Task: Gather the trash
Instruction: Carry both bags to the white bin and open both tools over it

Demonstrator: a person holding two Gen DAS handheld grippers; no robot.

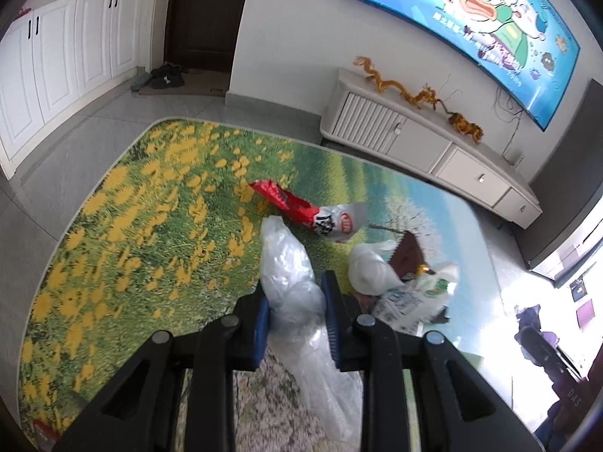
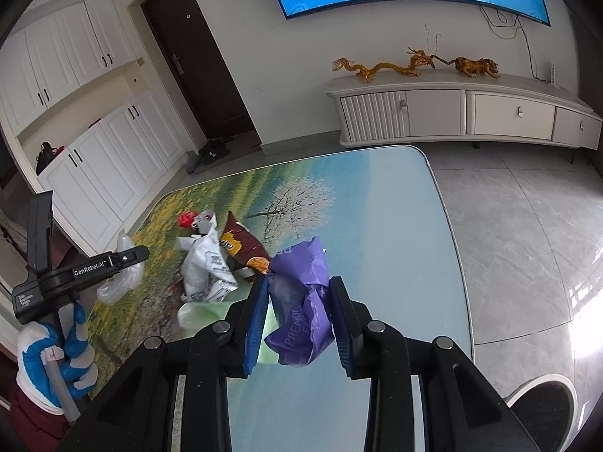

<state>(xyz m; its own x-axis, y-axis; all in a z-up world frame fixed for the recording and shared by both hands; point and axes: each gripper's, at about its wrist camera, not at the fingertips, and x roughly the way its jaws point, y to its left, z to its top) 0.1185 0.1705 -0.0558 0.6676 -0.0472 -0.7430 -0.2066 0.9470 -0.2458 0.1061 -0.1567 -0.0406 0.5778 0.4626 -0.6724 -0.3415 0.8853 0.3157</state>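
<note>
My left gripper (image 1: 296, 288) is shut on a clear crumpled plastic bag (image 1: 286, 263), held above the flower-print rug (image 1: 132, 226); it also shows in the right wrist view (image 2: 124, 263). My right gripper (image 2: 299, 282) is shut on a crumpled purple wrapper (image 2: 301, 301), held above the rug. On the rug lie a red and white snack bag (image 1: 301, 211), a brown chip bag (image 2: 241, 243), a white crumpled bag (image 2: 205, 267) and a green and white wrapper (image 1: 418, 293).
A white TV cabinet (image 2: 471, 113) with golden figurines (image 2: 377, 66) stands against the wall under a TV (image 1: 471, 19). White cupboards (image 2: 94, 150), a dark door (image 2: 196, 60) and shoes (image 1: 166, 75) are at the left. Grey tile floor (image 2: 508, 226) is right of the rug.
</note>
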